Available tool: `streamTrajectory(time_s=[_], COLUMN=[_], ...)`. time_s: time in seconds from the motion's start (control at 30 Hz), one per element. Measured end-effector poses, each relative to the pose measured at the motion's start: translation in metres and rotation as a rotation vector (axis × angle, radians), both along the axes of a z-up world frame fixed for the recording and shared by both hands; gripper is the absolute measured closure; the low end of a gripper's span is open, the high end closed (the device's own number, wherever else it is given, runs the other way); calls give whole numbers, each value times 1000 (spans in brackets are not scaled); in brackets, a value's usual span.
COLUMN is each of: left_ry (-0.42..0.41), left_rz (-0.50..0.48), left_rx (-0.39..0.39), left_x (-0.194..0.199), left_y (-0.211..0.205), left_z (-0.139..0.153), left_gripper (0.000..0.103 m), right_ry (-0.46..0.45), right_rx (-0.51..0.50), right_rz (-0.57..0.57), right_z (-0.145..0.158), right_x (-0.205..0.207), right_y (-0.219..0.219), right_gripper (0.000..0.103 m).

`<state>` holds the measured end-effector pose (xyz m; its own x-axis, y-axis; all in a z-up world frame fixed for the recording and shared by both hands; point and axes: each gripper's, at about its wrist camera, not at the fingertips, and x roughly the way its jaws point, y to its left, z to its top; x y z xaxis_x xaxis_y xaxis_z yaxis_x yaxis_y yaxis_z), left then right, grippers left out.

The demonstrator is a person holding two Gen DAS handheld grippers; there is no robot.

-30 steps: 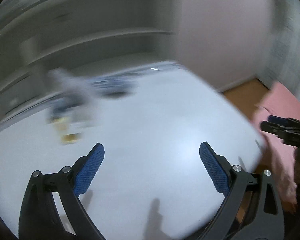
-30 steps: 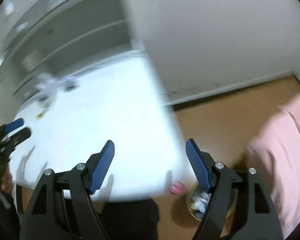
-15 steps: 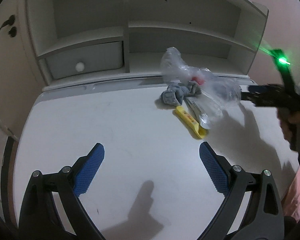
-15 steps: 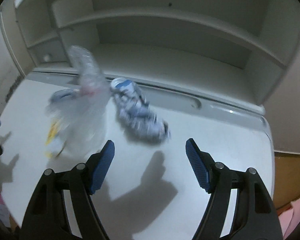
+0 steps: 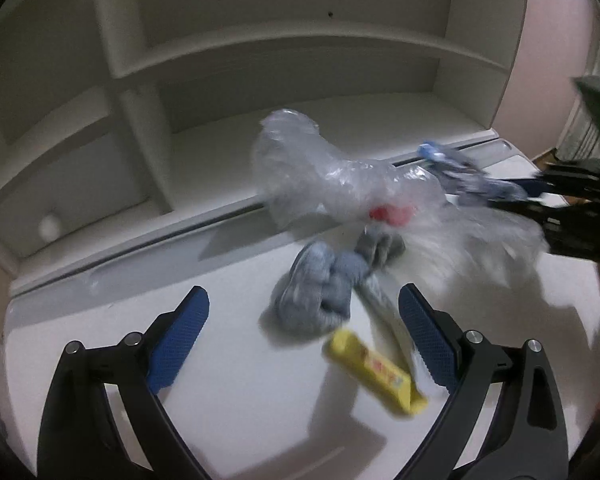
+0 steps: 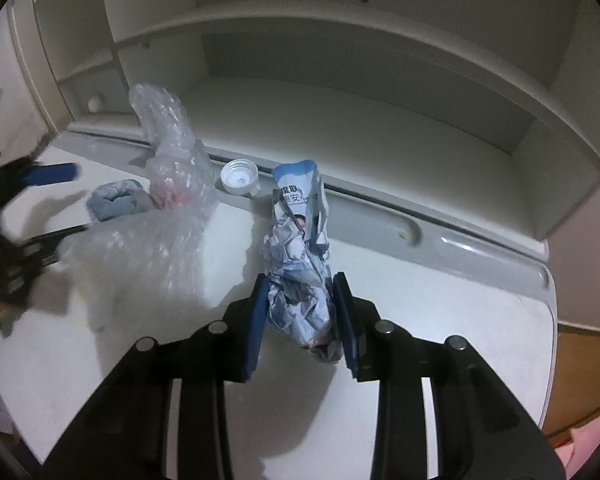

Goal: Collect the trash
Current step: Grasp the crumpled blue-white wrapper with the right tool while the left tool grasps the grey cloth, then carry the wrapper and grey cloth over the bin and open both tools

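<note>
A trash pile lies on the white desk [image 6: 440,300]. My right gripper [image 6: 300,280] is closing, and both blue pads touch a crumpled blue-and-white paper wrapper [image 6: 300,248] held between them; the same wrapper [image 5: 472,176] shows blurred in the left wrist view. Left of it lies clear bubble wrap [image 6: 168,200] with something red [image 5: 392,214] inside. My left gripper [image 5: 304,296] hangs open over a balled grey cloth [image 5: 316,292]. A yellow wrapper [image 5: 376,372] lies near its right finger, beside a thin silver strip [image 5: 384,308].
A white bottle cap [image 6: 240,178] rests by the groove at the desk's back edge. A white shelf unit [image 6: 340,112] rises behind the pile. The desk ends at the right, with brown floor [image 6: 580,380] beyond. A drawer with a round knob [image 5: 50,224] sits at the left.
Both views swung from the room onto the desk. My left gripper came closer to the pile. My right gripper stopped over the crumpled wrapper and its jaws came in on it.
</note>
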<state>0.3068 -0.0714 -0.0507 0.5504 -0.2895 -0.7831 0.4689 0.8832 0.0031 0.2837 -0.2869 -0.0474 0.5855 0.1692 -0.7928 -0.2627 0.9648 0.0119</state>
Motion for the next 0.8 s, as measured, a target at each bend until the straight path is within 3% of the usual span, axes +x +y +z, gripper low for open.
streamTrajectory(time_s=[0.07,0.1,0.2,0.23,0.3,0.5,0.6,0.7,0.8], left_ry=[-1,5,25,27,17,-67,-72,-86,-91], left_rz=[1,2,-6,-12,-12,44,55,6,-104], left_rx=[-3,-9,4,9,34,61,28,-12,-71], left_x=[8,10,17,17,14,-22,-46,-85,-129], left_y=[-5,-7,-13,-15,-18,-8,-15,-40,-86], left_z=[-3,-4,-11,-12,-9,26,45,62,74], left_gripper=[13,20,48,66,82,83,83,83,83], right_ry=[-8,-13,-20,-22,-32,-60,-61,-54,-54], right_rx=[19,27,61,67,74,109,123,124,111], right_rz=[-15,-23,-42,-46,-61,-140,-224,-339,-468], right_z=[4,6,9,9,11,14,14,4,-9], right_x=[-14,-21,-42,-47,-64,-118,-159,-200,-252], right_y=[-10,-14,-27,-32,-43,-89,-126,-162,-200], right_gripper=[70,70,70,70,70,70,70,70,70])
